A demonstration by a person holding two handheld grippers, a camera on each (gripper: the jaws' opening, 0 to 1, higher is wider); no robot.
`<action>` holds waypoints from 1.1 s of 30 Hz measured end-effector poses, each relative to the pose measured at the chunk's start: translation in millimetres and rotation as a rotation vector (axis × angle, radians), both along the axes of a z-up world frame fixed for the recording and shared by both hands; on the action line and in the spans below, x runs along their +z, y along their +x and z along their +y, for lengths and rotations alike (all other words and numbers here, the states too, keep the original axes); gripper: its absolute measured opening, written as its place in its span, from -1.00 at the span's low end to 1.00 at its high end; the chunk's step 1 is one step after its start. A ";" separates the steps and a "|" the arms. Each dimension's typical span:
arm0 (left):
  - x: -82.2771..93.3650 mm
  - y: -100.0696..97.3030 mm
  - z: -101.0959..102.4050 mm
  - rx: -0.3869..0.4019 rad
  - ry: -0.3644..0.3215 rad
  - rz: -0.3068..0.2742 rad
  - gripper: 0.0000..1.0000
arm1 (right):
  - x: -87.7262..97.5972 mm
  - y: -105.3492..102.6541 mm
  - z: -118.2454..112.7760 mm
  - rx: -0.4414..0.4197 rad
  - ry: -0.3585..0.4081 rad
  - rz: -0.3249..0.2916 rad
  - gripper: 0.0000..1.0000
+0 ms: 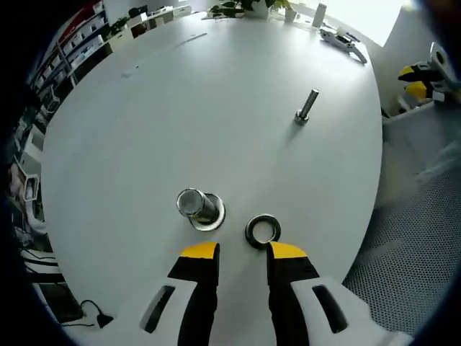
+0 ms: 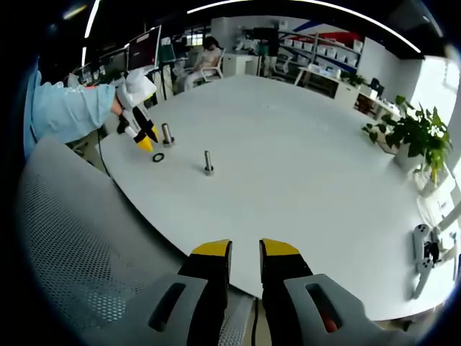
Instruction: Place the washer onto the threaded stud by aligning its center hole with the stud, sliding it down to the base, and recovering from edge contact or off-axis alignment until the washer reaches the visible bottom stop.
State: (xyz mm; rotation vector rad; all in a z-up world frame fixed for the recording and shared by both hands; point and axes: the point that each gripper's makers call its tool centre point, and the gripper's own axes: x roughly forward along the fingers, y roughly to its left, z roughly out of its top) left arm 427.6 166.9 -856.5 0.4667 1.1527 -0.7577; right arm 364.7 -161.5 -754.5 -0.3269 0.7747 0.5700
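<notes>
A steel washer (image 1: 262, 231) lies flat on the white table (image 1: 216, 108), just ahead of my left gripper's right fingertip (image 1: 287, 251). To its left stands a thick threaded stud (image 1: 200, 207) on a round base. My left gripper (image 1: 243, 252) is open and holds nothing; the washer is not between its jaws. A slimmer bolt (image 1: 307, 107) stands farther off. In the right gripper view, a gloved hand holds the left gripper (image 2: 144, 133) by the stud (image 2: 167, 134) and washer (image 2: 158, 157), with the slim bolt (image 2: 208, 163) nearby. My right gripper (image 2: 245, 250) hovers at the table's near edge, open with a narrow gap, far from them.
A grey mesh chair (image 2: 72, 245) stands beside the table edge, also seen as the mesh chair (image 1: 410, 238). A white tool (image 2: 425, 252) lies near the rim, and potted plants (image 2: 418, 133) stand by it. A person (image 2: 209, 54) sits far behind.
</notes>
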 end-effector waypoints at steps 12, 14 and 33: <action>-9.6 -11.1 -22.1 -0.081 -0.002 0.007 -0.49 | 0.2 0.5 -0.2 -0.002 0.003 0.000 -0.65; -12.1 -11.6 -23.4 -0.099 0.010 0.002 -0.49 | 0.3 0.6 -0.2 -0.003 0.004 -0.001 -0.65; -18.7 -9.2 -23.9 -0.139 0.060 -0.023 -0.52 | 0.3 0.5 -0.1 -0.002 0.006 -0.001 -0.65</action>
